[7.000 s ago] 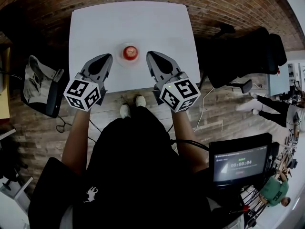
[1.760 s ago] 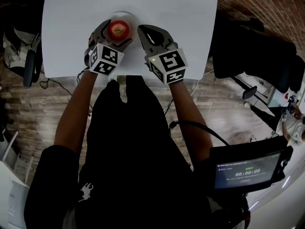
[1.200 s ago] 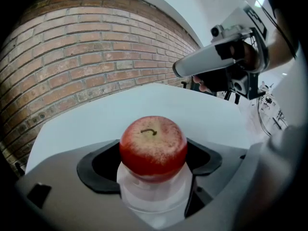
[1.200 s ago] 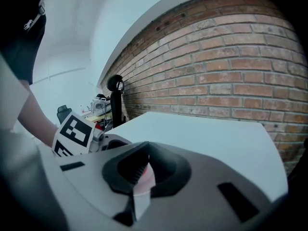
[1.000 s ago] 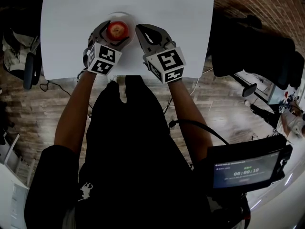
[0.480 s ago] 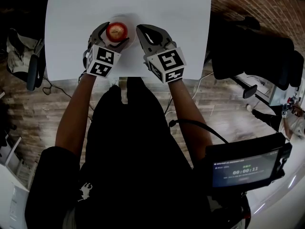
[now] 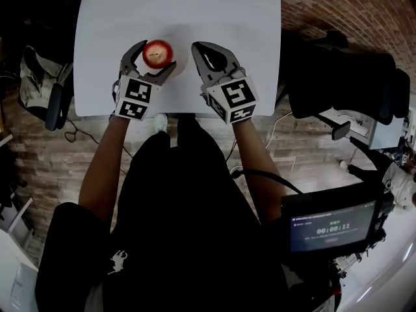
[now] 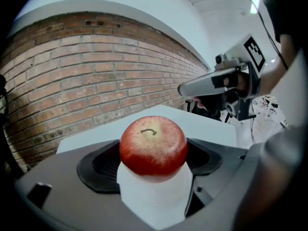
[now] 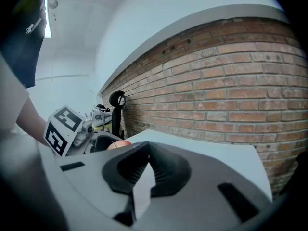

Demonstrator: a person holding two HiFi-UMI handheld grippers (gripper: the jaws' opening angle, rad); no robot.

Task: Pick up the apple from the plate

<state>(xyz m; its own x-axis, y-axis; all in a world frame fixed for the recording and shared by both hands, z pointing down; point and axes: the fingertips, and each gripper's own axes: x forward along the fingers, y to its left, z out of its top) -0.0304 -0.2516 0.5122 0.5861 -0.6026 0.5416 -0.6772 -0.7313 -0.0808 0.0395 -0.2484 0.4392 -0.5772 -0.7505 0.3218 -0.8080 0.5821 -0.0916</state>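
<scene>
A red apple (image 7: 158,52) sits between the jaws of my left gripper (image 7: 156,55), which is shut on it. In the left gripper view the apple (image 8: 153,146) fills the gap between the dark pads (image 8: 98,167), stem up. The white plate (image 7: 182,61) lies on the white table (image 7: 214,12), just right of the apple and partly under it. My right gripper (image 7: 207,52) hovers right of the plate, shut with nothing in it. The jaws of the right gripper (image 9: 144,162) meet at the tips in its own view, where a sliver of apple (image 9: 118,145) shows at the left.
The table's near edge (image 7: 182,114) runs just under both marker cubes. A brick wall (image 8: 72,90) stands beyond the far edge. Black office chairs (image 7: 344,77) stand to the right, and a bag on a chair (image 7: 42,86) to the left. A screen (image 7: 328,223) shows at lower right.
The left gripper closed on the apple and moved it a little left off the plate's middle. The right gripper stayed shut beside the plate. The head view shifted.
</scene>
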